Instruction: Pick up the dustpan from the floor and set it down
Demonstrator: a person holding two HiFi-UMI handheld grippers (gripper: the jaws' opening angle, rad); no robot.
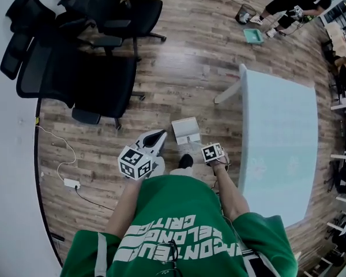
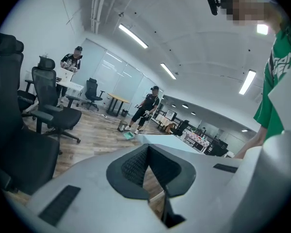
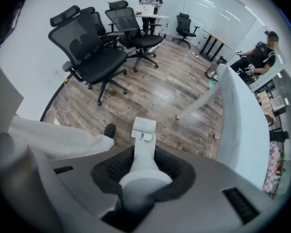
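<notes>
White plastic, so we judge it light and stiff. Our left tongs [image 1: 158, 136] are closed on nothing. The dustpan [image 1: 185, 130] rests on the wooden floor [image 1: 179, 79] by our shoe [image 1: 185, 161]. Our right tongs [image 3: 145, 161] clench its upright handle [image 3: 144, 149], the proper hold.

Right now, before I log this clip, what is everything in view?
dustpan: one, white, low in front of the wearer, handle up in the right gripper
table: one, pale blue-white, right of the dustpan
office chairs: at least three, black, far left
cable with adapter: one, white, on the floor at left
tray: one, teal, on the floor beyond the table
bystanders: two, dark clothes, far end of the room
shirt: one, green, on the wearer
left gripper: one, white with black pads, held about level, fingers together, empty
right gripper: one, same colours, pointing down, fingers closed on the dustpan handle
</notes>
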